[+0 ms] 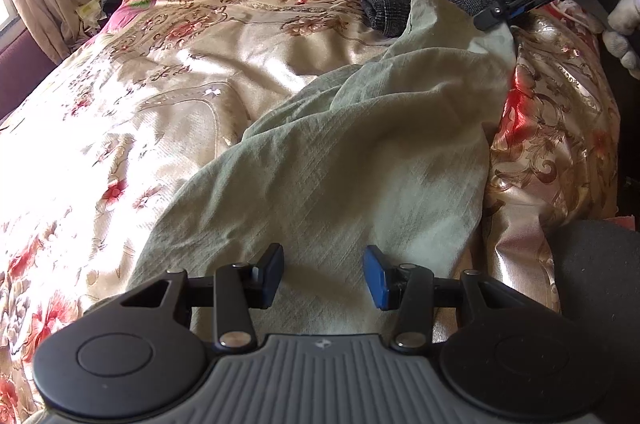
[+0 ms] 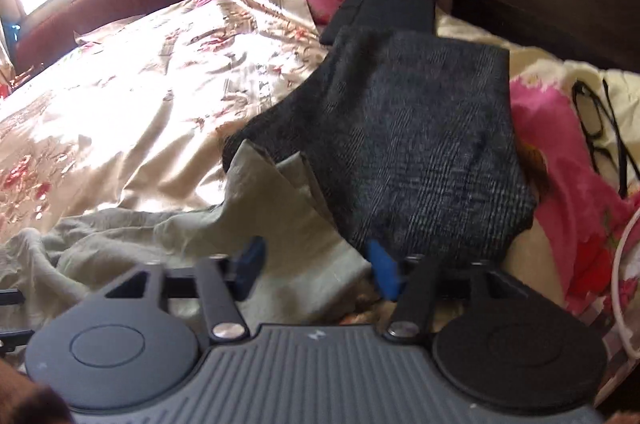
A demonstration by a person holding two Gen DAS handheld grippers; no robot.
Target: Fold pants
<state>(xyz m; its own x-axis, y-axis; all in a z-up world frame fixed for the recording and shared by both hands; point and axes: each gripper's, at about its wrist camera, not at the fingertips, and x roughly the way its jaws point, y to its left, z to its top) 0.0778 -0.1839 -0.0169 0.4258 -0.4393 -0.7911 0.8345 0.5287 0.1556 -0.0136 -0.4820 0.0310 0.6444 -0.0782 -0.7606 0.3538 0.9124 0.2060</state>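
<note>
A: Where do the 2 grippers sit?

B: The left gripper tilts down over the near end of the pale green pants, its blue pads about half open, nothing pinched between them — the cloth just lies beneath. The right gripper also angles down, at the far end of the same pants.

A: Is the right one gripping?

B: No. In its own view the pads stand apart, with the green fabric under the gap and no fold clamped. From the left view its fingertips reach down to the far right corner of the pants, but I cannot tell whether they touch it. A hand in a white glove holds that gripper.

A: And the pants themselves?

B: Spread crumpled along the right side of the floral bed cover, running from near to far. Their far edge overlaps a folded dark grey garment; beyond that lies a folded black item. A pair of glasses rests to the right.
</note>
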